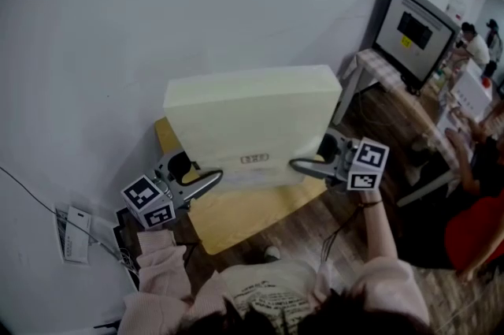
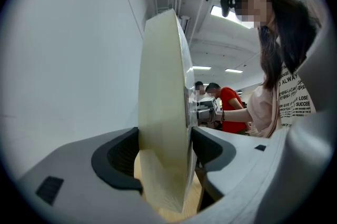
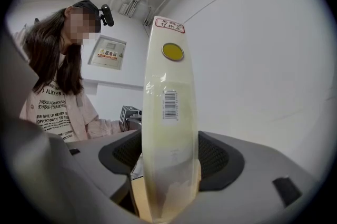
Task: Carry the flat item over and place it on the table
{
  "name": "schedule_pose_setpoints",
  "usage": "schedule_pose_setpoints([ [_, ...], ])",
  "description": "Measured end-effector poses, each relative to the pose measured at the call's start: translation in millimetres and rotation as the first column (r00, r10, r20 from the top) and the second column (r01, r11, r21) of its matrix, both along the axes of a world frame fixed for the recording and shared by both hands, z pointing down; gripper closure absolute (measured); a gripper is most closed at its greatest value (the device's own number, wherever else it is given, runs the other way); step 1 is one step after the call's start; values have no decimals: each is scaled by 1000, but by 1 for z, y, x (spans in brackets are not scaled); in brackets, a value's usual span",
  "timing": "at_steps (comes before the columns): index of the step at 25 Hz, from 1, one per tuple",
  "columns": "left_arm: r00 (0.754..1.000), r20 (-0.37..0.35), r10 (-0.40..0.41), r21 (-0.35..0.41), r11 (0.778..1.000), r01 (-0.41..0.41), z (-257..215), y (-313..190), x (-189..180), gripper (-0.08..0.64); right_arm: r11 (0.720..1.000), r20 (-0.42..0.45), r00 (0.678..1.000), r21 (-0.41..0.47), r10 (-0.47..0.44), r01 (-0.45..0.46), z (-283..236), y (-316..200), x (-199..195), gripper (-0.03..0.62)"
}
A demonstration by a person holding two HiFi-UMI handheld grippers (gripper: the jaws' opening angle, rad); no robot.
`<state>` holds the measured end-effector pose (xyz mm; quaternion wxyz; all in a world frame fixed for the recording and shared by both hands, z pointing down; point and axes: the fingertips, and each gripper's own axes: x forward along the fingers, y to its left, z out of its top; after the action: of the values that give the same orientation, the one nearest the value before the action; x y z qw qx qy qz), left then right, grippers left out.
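A flat, pale cream box [image 1: 252, 120], film-wrapped, shows a small label on its broad upper face and a barcode and round yellow sticker on one thin edge. It hangs over a small light-wood table [image 1: 236, 219], clamped near both front corners by the left gripper [image 1: 206, 180] and right gripper [image 1: 305, 165].

— Dim from above, isn't it? The head view looks grey, darkest in its corners.
— Brighter from the gripper views: ceiling panels [image 2: 220, 11] glow, the wall [image 3: 253, 59] is evenly lit, and wrap on the box [image 3: 169, 59] glints.
— Both curve hard at the edges, ringed in black.
— And the near jaws look soft, unfocused.
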<state>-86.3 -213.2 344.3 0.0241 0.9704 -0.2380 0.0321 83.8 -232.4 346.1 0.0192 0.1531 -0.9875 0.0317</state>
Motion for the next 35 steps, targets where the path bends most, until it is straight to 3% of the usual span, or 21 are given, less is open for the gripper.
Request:
schedule_pose_setpoints([
  [18,995,51,-87,-72,993,91,36,-40,11,245,996,-20,996,-24,-92,91,37,-52,8,270],
  [35,996,58,-69,-157,985,78,83,-86,2,245,999,-34,998,-14,-44,44,79,-89,-1,272],
])
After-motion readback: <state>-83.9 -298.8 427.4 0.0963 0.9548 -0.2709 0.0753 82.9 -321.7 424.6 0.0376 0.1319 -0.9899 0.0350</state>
